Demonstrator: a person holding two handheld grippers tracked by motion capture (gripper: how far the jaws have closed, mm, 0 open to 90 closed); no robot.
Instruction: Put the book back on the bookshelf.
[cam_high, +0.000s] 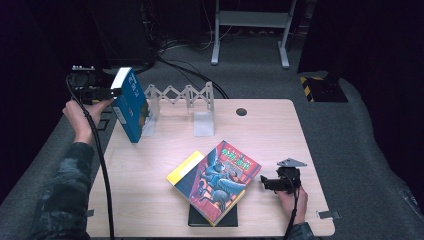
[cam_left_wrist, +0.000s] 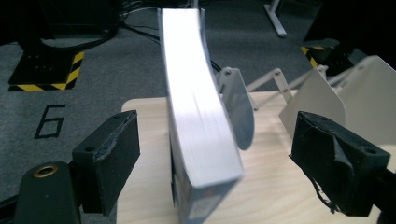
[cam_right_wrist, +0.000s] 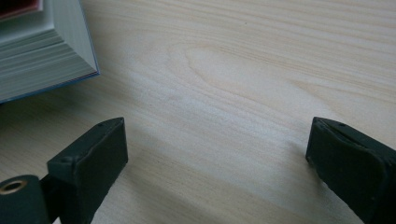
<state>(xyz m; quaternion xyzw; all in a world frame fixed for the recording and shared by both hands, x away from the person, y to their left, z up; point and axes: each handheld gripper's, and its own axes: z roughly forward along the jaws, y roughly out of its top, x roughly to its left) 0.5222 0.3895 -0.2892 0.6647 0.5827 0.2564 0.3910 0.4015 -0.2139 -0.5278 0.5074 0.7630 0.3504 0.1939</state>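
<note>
A blue book (cam_high: 131, 107) stands tilted at the table's back left, leaning on the white folding book rack (cam_high: 182, 95). My left gripper (cam_high: 112, 92) is at its top edge, held by a hand. In the left gripper view the book's white page edge (cam_left_wrist: 201, 140) runs between the jaws, with a gap on each side, so my left gripper (cam_left_wrist: 217, 140) is open. My right gripper (cam_high: 265, 184) rests low at the front right, open over bare wood (cam_right_wrist: 215, 144). Just to its left lies a book with an illustrated cover (cam_high: 217, 180).
The illustrated book lies on a yellow-edged book (cam_high: 182, 172) and a black one (cam_high: 212, 217); their page corner (cam_right_wrist: 42, 46) shows in the right gripper view. The wooden table (cam_high: 280, 135) has a cable hole (cam_high: 241, 111). White rack dividers (cam_left_wrist: 327, 93) stand beyond the blue book.
</note>
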